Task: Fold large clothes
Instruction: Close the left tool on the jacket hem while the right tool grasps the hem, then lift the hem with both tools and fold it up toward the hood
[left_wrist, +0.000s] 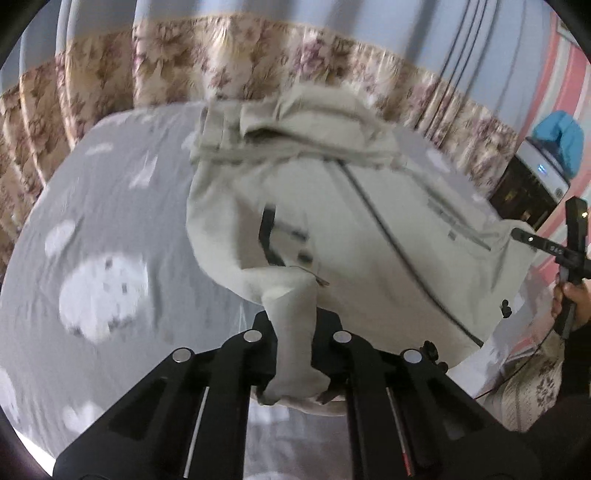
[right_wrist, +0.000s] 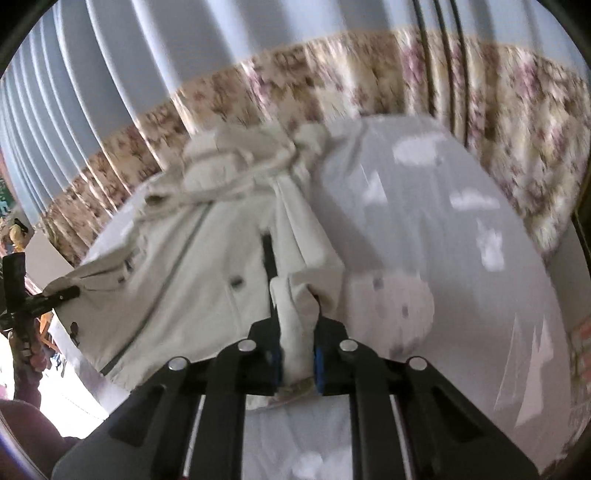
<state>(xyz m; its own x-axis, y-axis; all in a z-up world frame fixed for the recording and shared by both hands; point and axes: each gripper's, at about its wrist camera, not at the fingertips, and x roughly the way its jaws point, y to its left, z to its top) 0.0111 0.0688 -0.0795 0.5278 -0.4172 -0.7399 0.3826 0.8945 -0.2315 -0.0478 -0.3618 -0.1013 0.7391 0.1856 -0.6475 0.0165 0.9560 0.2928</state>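
A large cream jacket with a dark zipper lies spread on a grey bed sheet; it also shows in the right wrist view. My left gripper is shut on a bunched fold of the jacket's edge. My right gripper is shut on another bunched fold of the jacket. In each wrist view the other gripper shows at the frame's side, clamped on a far corner of the jacket. Both views are motion-blurred.
The grey sheet has white cloud prints. Floral curtains hang behind the bed. A dark cabinet with a blue object stands at the far right of the left wrist view.
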